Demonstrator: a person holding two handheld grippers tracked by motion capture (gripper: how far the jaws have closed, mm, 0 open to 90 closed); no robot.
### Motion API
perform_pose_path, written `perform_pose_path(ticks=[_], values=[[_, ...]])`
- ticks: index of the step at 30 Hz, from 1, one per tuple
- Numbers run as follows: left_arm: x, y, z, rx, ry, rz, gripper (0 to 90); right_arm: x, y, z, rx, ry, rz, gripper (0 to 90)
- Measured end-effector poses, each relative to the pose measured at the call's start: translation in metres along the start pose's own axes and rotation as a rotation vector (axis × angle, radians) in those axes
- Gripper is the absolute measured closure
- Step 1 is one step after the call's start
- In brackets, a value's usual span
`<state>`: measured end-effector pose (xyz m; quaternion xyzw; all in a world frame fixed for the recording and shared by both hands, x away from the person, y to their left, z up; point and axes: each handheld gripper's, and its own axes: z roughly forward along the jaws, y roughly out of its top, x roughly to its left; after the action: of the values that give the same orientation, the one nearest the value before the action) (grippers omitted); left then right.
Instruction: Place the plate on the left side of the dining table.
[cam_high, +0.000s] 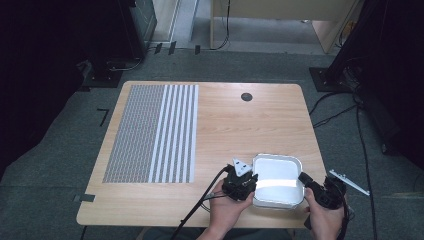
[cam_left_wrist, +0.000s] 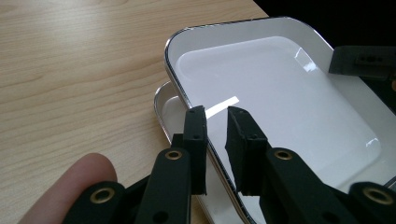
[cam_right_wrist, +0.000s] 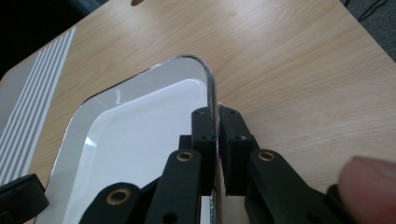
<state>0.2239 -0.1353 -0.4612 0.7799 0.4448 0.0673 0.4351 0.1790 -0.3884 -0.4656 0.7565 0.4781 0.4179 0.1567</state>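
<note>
Light wooden desk (cam_high: 225, 130), rounded corners: the work surface, seen from above. A small dark round port (cam_high: 246, 97) sits near its far edge, toward 12 o'clock.

Grey-and-white patterned mat (cam_high: 150, 134), fine weave on one half, stripes on the other: lies flat over the desk's 9 o'clock portion, well apart from the work in hand.

White rectangular tray with a shiny metal rim (cam_high: 276, 180): at the desk's 5 o'clock corner, near the front edge. In the left gripper view its rim (cam_left_wrist: 187, 98) is raised and tilted over a second, like tray (cam_left_wrist: 164, 108) lying beneath. Judgement: the upper tray is being separated from a nested pair, hence a grip on two opposite sides to keep it level.

Left gripper (cam_high: 243, 184): at the tray's 9 o'clock side. Its fingers (cam_left_wrist: 195, 140) straddle the rim, one outside, one over the white inside, with a visible gap; they appear not fully closed on it.

Right gripper (cam_high: 312, 186): at the tray's 3 o'clock side. Its fingers (cam_right_wrist: 204, 135) are pinching the thin rim (cam_right_wrist: 211, 93) edge-on, one either side, with almost no gap.

Person's hands: a fingertip (cam_left_wrist: 70, 186) rests beside the left gripper, another (cam_right_wrist: 369, 186) beside the right.
</note>
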Motion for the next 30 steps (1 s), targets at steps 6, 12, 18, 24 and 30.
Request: perform_pose_path(ticks=[6,12,18,24,30], values=[[0.0,-0.001,0.004,0.016,-0.008,-0.011,80.8,-0.005,0.001,0.001,0.014,-0.005,0.005,87.1],[0.004,-0.005,0.01,0.043,-0.029,-0.055,79.9,-0.01,-0.003,0.006,0.029,-0.012,0.003,87.1],[0.01,-0.008,0.014,0.069,-0.056,-0.11,78.2,-0.01,-0.007,0.01,0.028,-0.017,-0.017,86.9],[0.014,-0.011,0.018,0.083,-0.133,-0.162,76.7,-0.012,-0.01,0.015,0.048,0.025,-0.022,85.4],[0.015,-0.014,0.016,0.047,-0.048,-0.128,71.2,-0.008,-0.015,0.021,0.073,0.034,-0.033,86.1]])
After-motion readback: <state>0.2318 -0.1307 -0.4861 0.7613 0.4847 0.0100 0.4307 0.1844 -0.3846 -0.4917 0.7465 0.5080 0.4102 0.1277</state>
